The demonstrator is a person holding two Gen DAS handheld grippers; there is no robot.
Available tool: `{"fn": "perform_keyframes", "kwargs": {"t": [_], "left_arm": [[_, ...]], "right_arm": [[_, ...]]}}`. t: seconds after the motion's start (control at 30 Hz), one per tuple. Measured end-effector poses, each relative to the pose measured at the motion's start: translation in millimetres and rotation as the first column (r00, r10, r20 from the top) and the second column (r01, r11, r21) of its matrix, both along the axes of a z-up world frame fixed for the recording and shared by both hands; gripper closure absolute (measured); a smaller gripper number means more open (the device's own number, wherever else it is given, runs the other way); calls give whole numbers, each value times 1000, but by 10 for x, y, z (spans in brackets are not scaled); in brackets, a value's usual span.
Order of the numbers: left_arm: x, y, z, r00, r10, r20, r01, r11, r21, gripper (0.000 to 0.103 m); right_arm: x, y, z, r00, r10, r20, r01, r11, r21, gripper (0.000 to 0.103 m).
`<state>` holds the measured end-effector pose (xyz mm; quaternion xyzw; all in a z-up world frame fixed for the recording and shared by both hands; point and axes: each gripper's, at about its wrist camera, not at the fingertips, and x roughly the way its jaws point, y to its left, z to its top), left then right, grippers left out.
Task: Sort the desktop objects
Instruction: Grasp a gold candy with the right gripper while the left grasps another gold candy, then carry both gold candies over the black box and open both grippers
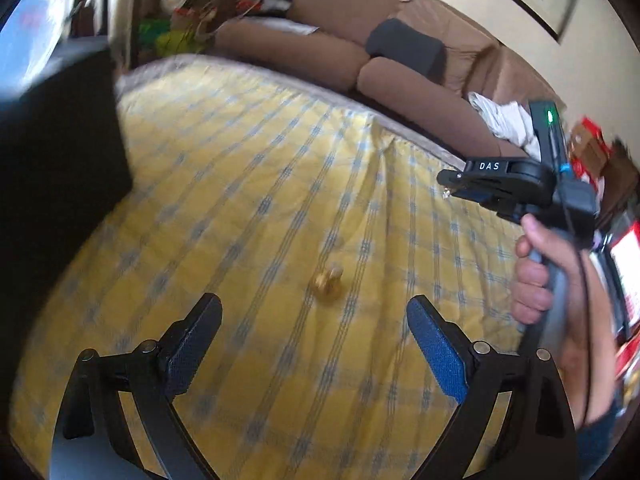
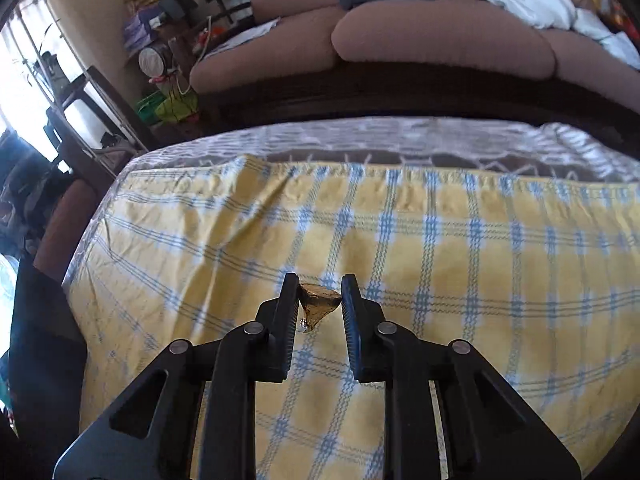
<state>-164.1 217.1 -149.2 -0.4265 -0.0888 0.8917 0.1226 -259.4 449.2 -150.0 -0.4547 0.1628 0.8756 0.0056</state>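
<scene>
A small gold foil-wrapped piece [image 2: 320,305] sits pinched between the tips of my right gripper [image 2: 320,294], which is shut on it just above the yellow checked tablecloth [image 2: 440,248]. In the left wrist view, the right gripper [image 1: 448,185] is seen from the side at the right, carried by a person's hand [image 1: 536,276]. A second small gold object [image 1: 329,280], blurred, lies on the tablecloth [image 1: 248,184] just ahead of my left gripper [image 1: 314,306]. The left gripper is open with nothing between its blue pads [image 1: 438,348].
A large black object [image 1: 60,168] rises at the table's left side. Behind the table's far edge stands a brown sofa [image 2: 440,36] with white cloth [image 2: 540,0] on it. Cluttered shelves and bags [image 2: 168,56] fill the far left corner.
</scene>
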Motion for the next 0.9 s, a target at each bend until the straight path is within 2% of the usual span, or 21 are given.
{"fn": "perform_keyframes", "kwargs": {"t": [0.07, 0.13, 0.17, 0.23, 0.27, 0.3, 0.33, 0.37, 0.43, 0.5, 0.67, 0.8, 0.9], "left_arm": [[-104, 112, 11, 999, -32, -33, 30, 998, -54, 7], [-202, 179, -41, 999, -40, -15, 39, 995, -88, 10], [-255, 195, -89, 999, -44, -6, 44, 996, -82, 13], [-314, 191, -181, 999, -48, 13, 48, 998, -43, 40], [-315, 181, -206, 999, -36, 9, 36, 999, -38, 46], [-301, 164, -204, 1000, -21, -13, 21, 999, -41, 65], [-286, 121, -203, 999, -27, -22, 26, 999, -18, 89], [-274, 83, -202, 999, -33, -17, 33, 999, 14, 96], [-230, 11, -188, 999, -28, -28, 29, 998, 60, 96], [-188, -38, -146, 998, -21, -54, 24, 998, 56, 96], [-63, -237, 8, 997, 11, -72, -4, 995, 100, 96], [180, -403, 256, 995, 28, -92, -21, 997, 79, 96], [415, -604, 582, 990, 28, -136, -22, 999, 44, 96]], "right_arm": [[10, -34, 54, 1000, 15, -8, -15, 1000, -20, 83], [14, -62, 79, 999, 35, -14, -36, 998, -55, 83], [4, -80, 87, 999, 44, -13, -45, 997, -57, 83], [-12, -129, 85, 998, 55, -5, -55, 998, -43, 83], [-23, -150, 86, 998, 61, -3, -61, 997, -40, 83], [-9, -163, 90, 998, 64, -4, -65, 997, -38, 83], [0, -167, 104, 998, 65, -6, -65, 997, -34, 83], [9, -163, 121, 998, 64, -7, -64, 997, -31, 83], [21, -157, 150, 998, 57, -10, -57, 998, -24, 83], [42, -146, 184, 998, 53, -15, -53, 998, -23, 83], [80, -135, 297, 998, 52, -33, -53, 998, -24, 83], [125, -183, 437, 996, 62, -60, -65, 997, -35, 83], [146, -302, 553, 993, 91, -77, -93, 995, -26, 83]]}}
